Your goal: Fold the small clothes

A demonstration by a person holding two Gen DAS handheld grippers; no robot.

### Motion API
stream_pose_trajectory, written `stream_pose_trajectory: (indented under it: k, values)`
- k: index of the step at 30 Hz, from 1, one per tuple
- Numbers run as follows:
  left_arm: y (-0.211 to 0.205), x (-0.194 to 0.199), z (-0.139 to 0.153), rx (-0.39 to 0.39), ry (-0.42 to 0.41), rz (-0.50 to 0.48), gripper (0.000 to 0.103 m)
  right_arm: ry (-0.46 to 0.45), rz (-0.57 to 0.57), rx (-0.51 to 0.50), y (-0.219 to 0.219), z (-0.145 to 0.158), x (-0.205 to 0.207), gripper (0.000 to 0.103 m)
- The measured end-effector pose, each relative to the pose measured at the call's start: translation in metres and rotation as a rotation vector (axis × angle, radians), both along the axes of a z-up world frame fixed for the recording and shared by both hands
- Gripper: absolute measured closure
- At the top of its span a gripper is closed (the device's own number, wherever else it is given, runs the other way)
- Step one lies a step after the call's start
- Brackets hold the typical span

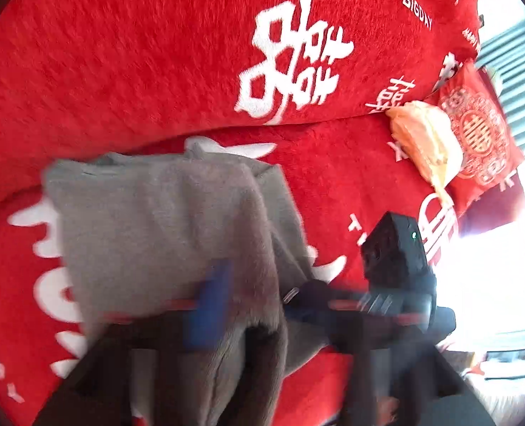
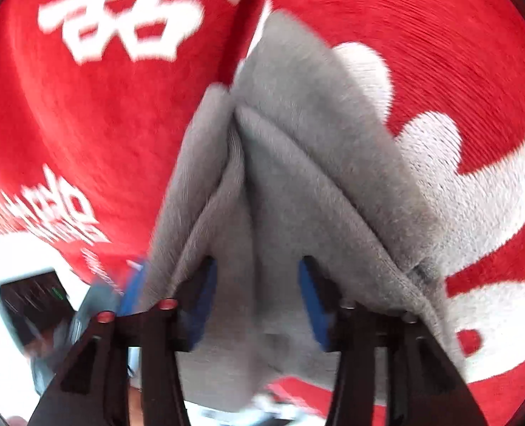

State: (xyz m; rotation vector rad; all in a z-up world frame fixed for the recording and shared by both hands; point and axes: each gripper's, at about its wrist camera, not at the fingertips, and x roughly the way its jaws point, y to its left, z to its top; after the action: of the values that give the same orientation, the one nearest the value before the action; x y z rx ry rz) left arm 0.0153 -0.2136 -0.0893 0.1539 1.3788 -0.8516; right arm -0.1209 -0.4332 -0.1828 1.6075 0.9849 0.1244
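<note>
- Red plush blanket (image 1: pixel 138 53) with white characters covers the whole surface; bright window glare far right.
- Left: grey garment (image 1: pixel 163 220) lies part-folded, layers doubled, near edge draped between the tools.
- Left gripper (image 1: pixel 280 305): jaws spread wide, one blue pad (image 1: pixel 209 305) over cloth, not pinching it.
- Right gripper (image 2: pixel 257 301): jaws apart, cloth between them, unclamped.
- Far right: pale bundle (image 1: pixel 425 142) against a red cushion (image 1: pixel 482 138).
- Risk: fleece snagging on a withdrawing pad could drag the fold open.
- No containers in view.
</note>
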Motion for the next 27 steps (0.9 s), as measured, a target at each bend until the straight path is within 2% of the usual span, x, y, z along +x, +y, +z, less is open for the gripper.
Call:
stream_pose_trajectory:
  k: [2,3,4,5,7,9,10,11,12,13,15,17,19,21,23,24,26,27]
  values:
    - [0.02,0.0,0.022,-0.025,-0.087,0.039,0.011,-0.044,-0.083,0.11,-0.011,-0.004,-0.009,0.027]
    - [0.03,0.002,0.029,-0.026,-0.102,0.053,0.01,-0.075,-0.122,0.167,-0.015,-0.006,-0.011,0.023]
    - [0.039,0.005,0.032,-0.005,-0.11,0.083,0.01,-0.096,-0.152,0.214,-0.018,-0.009,-0.012,0.021]
    - [0.049,0.008,0.031,0.019,-0.117,0.111,0.01,-0.096,-0.151,0.234,0.0,-0.014,-0.001,0.02]
    - [0.073,0.02,0.022,0.09,-0.124,0.19,0.01,-0.065,-0.076,0.222,0.008,-0.014,0.013,0.02]
    - [0.098,0.031,0.004,0.181,-0.106,0.276,0.01,-0.007,0.082,0.146,0.018,-0.01,0.037,0.021]
    - [0.107,0.034,-0.005,0.209,-0.1,0.311,0.01,0.019,0.174,0.077,0.027,-0.004,0.052,0.036]
    - [0.114,0.035,-0.014,0.245,-0.095,0.339,0.01,0.034,0.257,-0.013,0.034,0.004,0.065,0.089]
    - [0.121,0.036,-0.024,0.291,-0.089,0.365,0.01,0.044,0.355,-0.141,0.042,0.018,0.077,0.088]
    - [0.126,0.036,-0.032,0.315,-0.083,0.384,0.01,0.011,0.382,-0.201,0.044,0.031,0.081,0.088]
    - [0.128,0.031,-0.039,0.319,-0.066,0.402,0.01,-0.113,0.385,-0.275,0.04,0.064,0.081,0.088]
    - [0.125,0.024,-0.039,0.29,-0.063,0.389,0.01,-0.156,0.356,-0.345,0.029,0.088,0.073,0.088]
    - [0.113,0.012,-0.045,0.296,-0.076,0.348,0.01,-0.12,0.339,-0.405,0.015,0.087,0.062,0.088]
    - [0.099,0.002,-0.06,0.326,-0.085,0.315,0.01,-0.026,0.358,-0.436,0.001,0.067,0.054,0.088]
    - [0.095,-0.005,-0.076,0.341,-0.07,0.318,0.009,0.085,0.407,-0.397,-0.003,0.034,0.052,0.081]
    - [0.096,-0.007,-0.08,0.334,-0.062,0.343,0.007,0.095,0.416,-0.371,-0.002,0.029,0.053,0.082]
    - [0.103,-0.007,-0.08,0.331,-0.055,0.377,0.004,0.095,0.423,-0.413,-0.004,0.039,0.05,0.074]
    - [0.107,-0.007,-0.079,0.328,-0.048,0.389,0.004,0.124,0.435,-0.488,-0.003,0.051,0.047,0.072]
